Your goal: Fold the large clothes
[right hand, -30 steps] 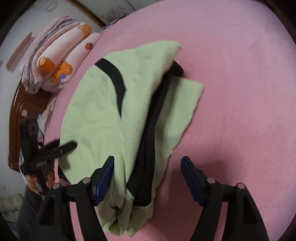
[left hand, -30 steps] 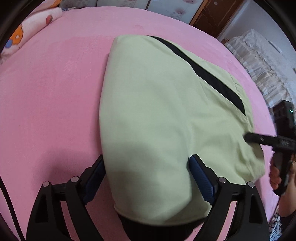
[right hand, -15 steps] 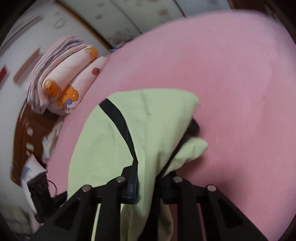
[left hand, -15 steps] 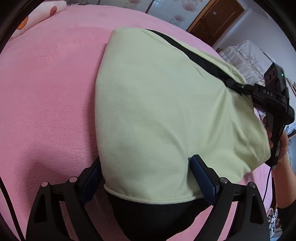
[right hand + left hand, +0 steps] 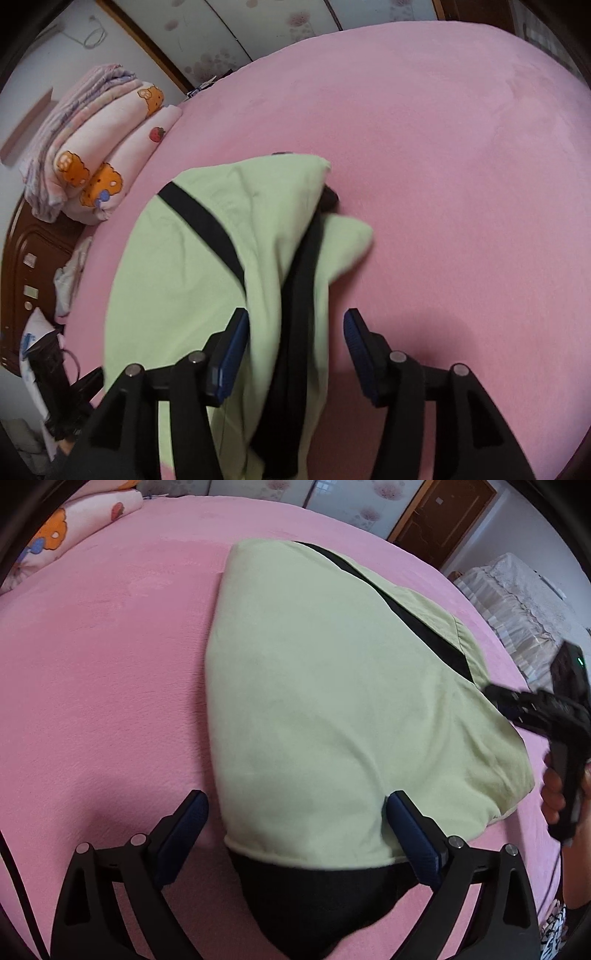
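A large light-green garment (image 5: 314,683) with a black stripe and black lining lies folded on the pink bed (image 5: 92,664). My left gripper (image 5: 295,801) hangs over its near end. Its jaws are opening wide, with the green hem and black lining between them and neither pad pressing. In the right wrist view the garment (image 5: 177,280) shows its layered side edge. My right gripper (image 5: 295,317) straddles that edge with its jaws opening. The cloth brushes the left pad, and the right pad stands free over the bed (image 5: 461,166). The right gripper (image 5: 517,705) also shows in a person's hand at the garment's right side.
Folded pink blankets (image 5: 99,147) with bear prints are stacked at the head of the bed, next to a dark wooden headboard (image 5: 22,266). A lace-covered piece of furniture (image 5: 517,602) and a brown door (image 5: 443,517) stand beyond the far side of the bed.
The right gripper shut on the garment's side edge and raised it half a second ago. It has now spread its jaws and the cloth lies lower. The left gripper shifted slightly and widened.
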Demonstrator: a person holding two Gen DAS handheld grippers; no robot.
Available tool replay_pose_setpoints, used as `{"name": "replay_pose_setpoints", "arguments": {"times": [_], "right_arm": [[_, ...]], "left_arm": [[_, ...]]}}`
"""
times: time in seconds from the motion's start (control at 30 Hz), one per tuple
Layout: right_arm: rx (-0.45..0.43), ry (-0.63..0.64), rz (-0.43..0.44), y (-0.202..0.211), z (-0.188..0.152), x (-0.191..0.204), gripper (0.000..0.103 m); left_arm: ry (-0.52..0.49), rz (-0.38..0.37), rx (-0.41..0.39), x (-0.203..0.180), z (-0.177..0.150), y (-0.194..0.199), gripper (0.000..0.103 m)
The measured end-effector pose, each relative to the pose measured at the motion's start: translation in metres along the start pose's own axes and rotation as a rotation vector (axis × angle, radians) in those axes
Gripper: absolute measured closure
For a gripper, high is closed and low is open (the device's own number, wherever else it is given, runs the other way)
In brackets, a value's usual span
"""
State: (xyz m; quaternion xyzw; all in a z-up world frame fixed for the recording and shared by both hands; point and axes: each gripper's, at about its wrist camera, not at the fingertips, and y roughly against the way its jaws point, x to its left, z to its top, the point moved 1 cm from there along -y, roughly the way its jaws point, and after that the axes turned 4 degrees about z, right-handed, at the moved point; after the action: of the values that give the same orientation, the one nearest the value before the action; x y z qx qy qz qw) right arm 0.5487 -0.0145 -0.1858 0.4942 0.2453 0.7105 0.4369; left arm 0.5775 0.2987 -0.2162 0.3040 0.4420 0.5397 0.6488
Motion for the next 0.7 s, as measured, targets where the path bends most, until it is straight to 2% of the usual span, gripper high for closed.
{"name": "replay_pose_setpoints", "arguments": {"times": [0.13,0.17,0.2,0.23,0.3,0.43,0.57,0.7], "right_arm": [[0.060,0.044,0.032,0.023,-0.044,0.011,0.047],[0.080,0.042,0.050,0.026,-0.054,0.011,0.043],[0.097,0.036,0.057,0.024,-0.062,0.011,0.035],[0.111,0.020,0.066,0.021,-0.067,0.011,0.033],[0.116,-0.006,0.072,0.013,-0.071,0.008,0.033],[0.144,-0.161,0.195,-0.011,-0.068,-0.010,0.033],[0.107,-0.265,0.318,-0.012,-0.060,-0.022,0.032],[0.078,-0.300,0.359,-0.017,-0.044,-0.029,0.026]], "left_arm": [[0.035,-0.004,-0.014,0.003,-0.014,0.021,0.006],[0.047,-0.012,-0.011,0.004,-0.017,0.024,0.006],[0.061,-0.018,-0.008,0.012,-0.018,0.025,0.006],[0.084,-0.025,0.000,0.014,-0.020,0.024,0.006],[0.136,-0.045,0.027,0.019,-0.021,0.018,0.006],[0.230,-0.085,0.053,0.024,-0.021,-0.001,0.003],[0.220,-0.068,0.051,0.018,-0.014,-0.009,0.002],[0.208,-0.080,0.043,0.009,-0.001,-0.018,0.002]]}}
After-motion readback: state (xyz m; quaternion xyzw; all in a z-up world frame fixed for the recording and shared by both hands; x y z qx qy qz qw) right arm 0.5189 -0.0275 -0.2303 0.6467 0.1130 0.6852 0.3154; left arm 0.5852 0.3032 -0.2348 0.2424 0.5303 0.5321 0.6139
